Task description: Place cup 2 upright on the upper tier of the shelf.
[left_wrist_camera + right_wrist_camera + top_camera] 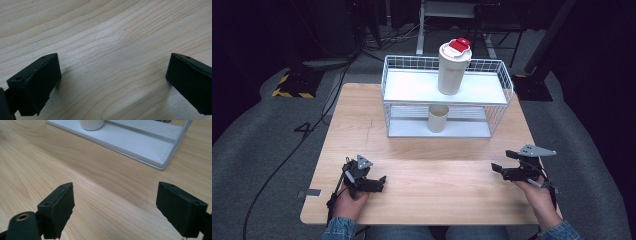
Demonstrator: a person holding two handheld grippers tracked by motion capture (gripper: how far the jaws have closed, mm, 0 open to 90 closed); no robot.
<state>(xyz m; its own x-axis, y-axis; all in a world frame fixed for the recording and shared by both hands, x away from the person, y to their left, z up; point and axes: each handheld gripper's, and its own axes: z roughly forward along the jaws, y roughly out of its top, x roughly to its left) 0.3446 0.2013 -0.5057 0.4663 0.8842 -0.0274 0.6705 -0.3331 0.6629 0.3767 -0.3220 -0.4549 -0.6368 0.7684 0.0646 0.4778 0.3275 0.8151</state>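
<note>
High view: shows a white wire rack (pixel 444 103) standing on the far half of the wooden table (pixel 422 200), with a small cup (pixel 437 119) on the lower shelf of the rack and a tall cup with a red lid (pixel 453 70) on the upper shelf, directly above it. Shows also the left gripper (pixel 374 182) well in front of the rack and to the left of it, and the right gripper (pixel 503 161) in front of the rack's right corner, both with jaws apart and empty. Could go wrong in reaching for the small cup: low gap between the two shelves, so easy to catch a jaw on the upper shelf's front wire, to shake the rack and to tip the tall cup, probably top-heavy. Could also push the small cup deeper under the shelf if approached too fast. Leaves wide bare wood in front of the rack, but little room at both sides of it, close to the table edges. Left gripper view: looks along the left gripper (pixel 112 82), jaws wide apart, nothing between them, low over bare table (pixel 107 37). Right gripper view: looks along the right gripper (pixel 115 207), jaws likewise wide and empty, toward the rack's base (pixel 140 142) and the bottom of the small cup (pixel 91 123); gives a free path to the rack's open front, with its corner wire to avoid.
</note>
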